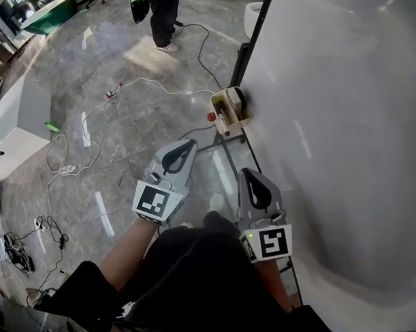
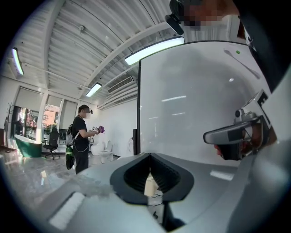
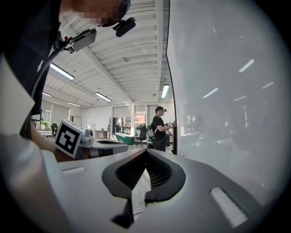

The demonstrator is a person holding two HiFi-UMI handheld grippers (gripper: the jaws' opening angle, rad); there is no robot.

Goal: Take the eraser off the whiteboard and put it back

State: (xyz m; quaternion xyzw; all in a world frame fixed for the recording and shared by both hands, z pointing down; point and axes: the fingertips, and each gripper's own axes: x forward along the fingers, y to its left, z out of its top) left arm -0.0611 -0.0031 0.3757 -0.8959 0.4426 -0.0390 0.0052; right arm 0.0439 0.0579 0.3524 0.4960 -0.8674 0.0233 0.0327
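The whiteboard point(image 1: 345, 133) stands upright along the right of the head view. On its near left edge hangs a beige holder point(image 1: 230, 109) with a grey block that looks like the eraser point(image 1: 235, 97) and a red-capped marker inside. My left gripper point(image 1: 188, 143) is held level and shut with nothing in it, pointing toward the holder and short of it. My right gripper point(image 1: 249, 171) is beside it, close to the board's edge, jaws closed and empty. In the left gripper view the jaws point(image 2: 150, 155) meet at the tip; in the right gripper view the jaws point(image 3: 146, 151) meet too.
A person point(image 1: 162, 17) stands farther down the marble floor, also seen as a person point(image 2: 81, 139) beside toilets. Cables and a power strip point(image 1: 114, 92) lie across the floor. A white cabinet point(image 1: 19, 121) stands at the left. The board's stand foot point(image 1: 242, 61) is behind the holder.
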